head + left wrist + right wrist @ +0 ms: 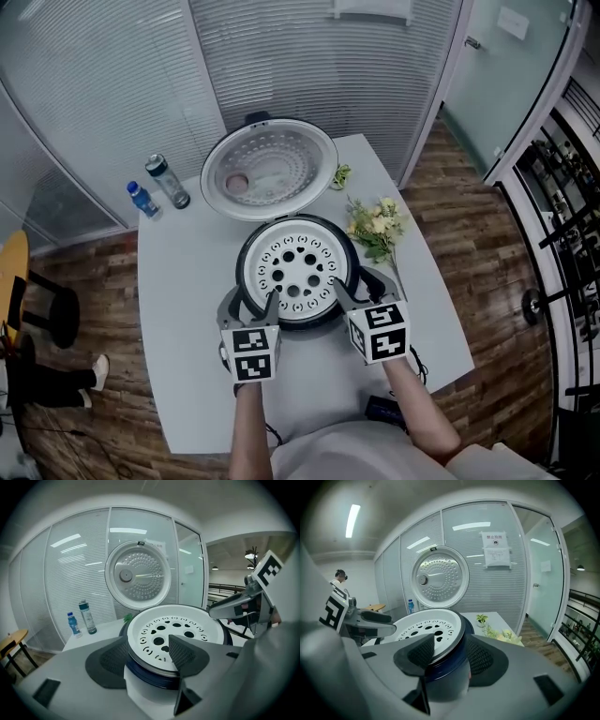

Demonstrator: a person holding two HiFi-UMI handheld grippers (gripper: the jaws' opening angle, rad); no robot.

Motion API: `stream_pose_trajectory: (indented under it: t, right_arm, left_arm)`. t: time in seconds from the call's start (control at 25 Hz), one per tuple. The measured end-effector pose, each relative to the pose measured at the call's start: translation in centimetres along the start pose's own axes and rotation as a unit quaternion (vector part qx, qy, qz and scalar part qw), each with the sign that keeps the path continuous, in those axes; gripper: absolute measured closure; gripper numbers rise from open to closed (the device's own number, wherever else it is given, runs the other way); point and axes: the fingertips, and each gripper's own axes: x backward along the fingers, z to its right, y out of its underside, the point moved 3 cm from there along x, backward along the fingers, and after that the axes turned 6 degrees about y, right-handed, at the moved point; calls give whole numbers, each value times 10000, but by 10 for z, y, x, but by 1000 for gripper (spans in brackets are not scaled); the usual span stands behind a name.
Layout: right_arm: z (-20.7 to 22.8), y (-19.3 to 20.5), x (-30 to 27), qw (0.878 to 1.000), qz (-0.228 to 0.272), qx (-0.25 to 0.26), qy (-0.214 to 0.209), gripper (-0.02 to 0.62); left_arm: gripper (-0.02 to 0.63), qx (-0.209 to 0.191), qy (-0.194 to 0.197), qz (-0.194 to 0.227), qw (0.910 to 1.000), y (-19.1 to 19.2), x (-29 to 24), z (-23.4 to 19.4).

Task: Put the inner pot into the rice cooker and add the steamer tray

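Note:
The rice cooker (244, 281) stands mid-table with its lid (269, 169) swung up at the back. The white steamer tray (298, 267), full of holes, sits flat in the cooker's mouth and hides whatever lies beneath it. My left gripper (251, 305) is at the near-left rim. In the left gripper view it (147, 656) is open, one pad over the tray (173, 627) and one outside the cooker wall. My right gripper (358, 289) is at the near-right rim. It (452, 656) is also open, straddling the tray's edge (426, 623) and the dark cooker wall (452, 667).
Two bottles (169, 181) (142, 199) stand at the table's back left. A flower bunch (377, 228) lies right of the cooker, a small plant (340, 175) behind it. The white table (187, 309) is ringed by glass walls; a stool (42, 300) and someone's feet (56, 380) are at left.

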Motion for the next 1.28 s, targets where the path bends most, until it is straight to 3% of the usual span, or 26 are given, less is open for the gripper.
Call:
stream_pose_trajectory:
  t: [0.16,0.36,0.44,0.52,0.56,0.68,0.88,1.28]
  right_arm:
    - [2,-1,14,9994,199,-214,-160,379]
    - [4,1,30,9976,362,-468,-363,441]
    - [4,-1,36,9965,452,-557,-421,457]
    - [5,-3,45,9946,595,-699,-484,463]
    - [6,-5,50,9931,682,-783,-546,483]
    - [6,-11,65,9886,901,-928,-767,561]
    - [5,-17,81,9893,1035,-673,-775,577]
    - [2,-15,90,9897,1042,-559,-805,578]
  left_arm:
    - [345,352,101,152,9992,1,11,4]
    - [356,739,197,498,9958,-4,31,12]
    - [400,759,179,637,9949,-9,41,15]
    - [492,761,171,766,9940,-12,52,19]
    - [536,776,165,839,9933,-14,56,20]
    - [584,868,159,1028,9908,-19,68,24]
    - [595,1099,147,1231,9862,-25,84,26]
    - [595,1106,84,1279,9856,-21,95,30]
